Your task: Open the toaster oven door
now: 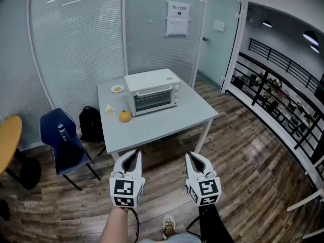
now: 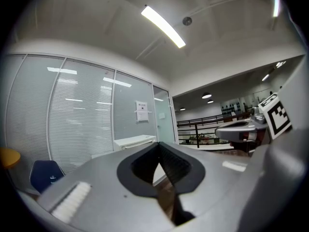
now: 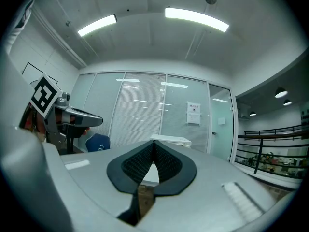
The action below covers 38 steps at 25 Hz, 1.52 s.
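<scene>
A white toaster oven [image 1: 152, 91] stands on the grey table [image 1: 172, 120], its glass door [image 1: 154, 100] closed with the handle along the top edge. Both grippers hang low over the wooden floor, well short of the table's front edge. My left gripper [image 1: 133, 155] is shut with nothing in it, its tips meeting in the left gripper view [image 2: 158, 145]. My right gripper [image 1: 194, 157] is likewise shut and empty [image 3: 153, 144]. The oven's top [image 2: 135, 141] shows beyond the left jaws and the oven [image 3: 170, 140] beyond the right jaws.
An orange [image 1: 125, 116], a small plate [image 1: 117, 89] and a pale scrap [image 1: 109, 108] lie on the table left of the oven. A blue chair [image 1: 63, 140], a black backpack [image 1: 91, 123] and a yellow round table [image 1: 7, 138] stand at the left. A black railing [image 1: 283, 85] runs along the right.
</scene>
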### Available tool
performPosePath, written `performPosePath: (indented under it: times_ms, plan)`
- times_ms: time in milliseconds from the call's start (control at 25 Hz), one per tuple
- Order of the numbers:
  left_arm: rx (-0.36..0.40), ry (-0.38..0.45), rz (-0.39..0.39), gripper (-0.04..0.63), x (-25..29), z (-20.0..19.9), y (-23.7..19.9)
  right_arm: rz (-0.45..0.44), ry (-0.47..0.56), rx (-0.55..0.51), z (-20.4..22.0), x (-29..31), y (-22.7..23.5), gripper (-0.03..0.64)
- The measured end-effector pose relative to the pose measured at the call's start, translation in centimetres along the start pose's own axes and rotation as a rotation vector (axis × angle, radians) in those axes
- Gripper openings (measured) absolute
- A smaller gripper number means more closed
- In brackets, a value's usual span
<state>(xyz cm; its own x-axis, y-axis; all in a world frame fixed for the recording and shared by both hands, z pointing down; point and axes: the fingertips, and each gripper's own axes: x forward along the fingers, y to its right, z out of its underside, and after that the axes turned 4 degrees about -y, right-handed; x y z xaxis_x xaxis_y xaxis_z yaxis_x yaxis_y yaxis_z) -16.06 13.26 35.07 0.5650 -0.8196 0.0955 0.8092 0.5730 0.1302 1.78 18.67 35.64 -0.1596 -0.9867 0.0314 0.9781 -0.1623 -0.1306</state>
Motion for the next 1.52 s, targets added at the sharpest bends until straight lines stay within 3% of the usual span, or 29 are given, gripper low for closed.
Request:
performPosePath:
  times_ms: [440, 1120, 1520]
  plan:
    - [0.007, -0.025, -0.036, 0.058, 13.0, -0.9, -0.1, -0.022, 0.017, 0.038, 0.8, 10.2, 9.8, 0.002]
    - [0.024, -0.025, -0.066, 0.058, 20.8, -1.6, -2.0, -0.026, 0.049, 0.036, 0.9, 17.0, 14.8, 0.0]
    - [0.024, -0.016, -0.051, 0.058, 30.1, -1.9, -7.3, -0.042, 0.033, 0.007, 0.9, 27.0, 16.9, 0.0]
